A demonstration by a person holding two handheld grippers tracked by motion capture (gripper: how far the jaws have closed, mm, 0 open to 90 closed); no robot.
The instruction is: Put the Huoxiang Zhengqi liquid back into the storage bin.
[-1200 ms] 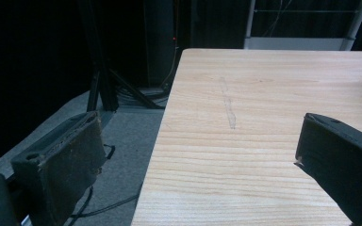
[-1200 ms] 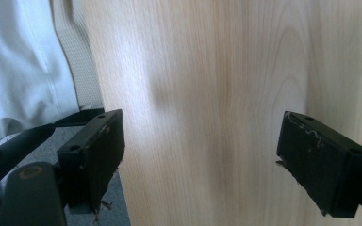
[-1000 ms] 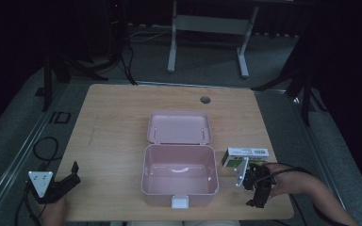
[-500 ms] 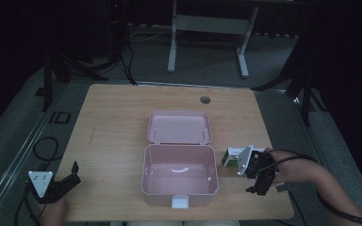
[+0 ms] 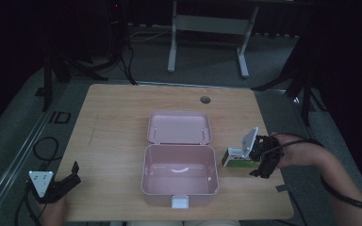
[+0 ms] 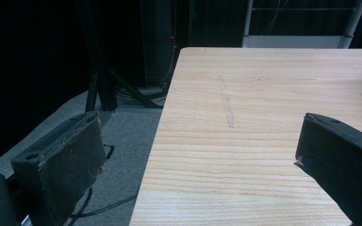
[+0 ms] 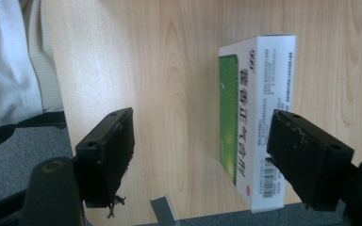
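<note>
At the far left the left gripper (image 5: 74, 170) rests by the near corner of the bench (image 5: 113, 122). In the left gripper view its fingers (image 6: 66, 155) stand wide apart with only bare wood between them.

In the middle sits the pink box (image 5: 179, 172), open, with its lid (image 5: 179, 127) folded back flat behind it. The inside looks empty.

Just right of the box is the white and green carton (image 5: 238, 157). It is not lying flat: its far end tips upward next to the right gripper (image 5: 257, 155).

In the right gripper view the carton (image 7: 264, 70) sits well to one side of the right gripper (image 7: 202, 117). It is close against one finger (image 7: 301, 150), and a wide gap of wood separates it from the other. The fingers have just been closing, but they are not clamped. The carton's near end is between them, unpinched.

What could go wrong:
- **Skewed grip:** the carton is far off centre, so the closing far finger may push or twist it rather than pinch it squarely.
- **Slipping free:** lifting before both fingers bear on it could let the tipped carton slide off and fall back.
- **Going off the bench:** the edge is close on this side, so a skid could send the carton onto the floor.
- **Catching the box:** a skewed carton carried left could snag on the box wall.
</note>
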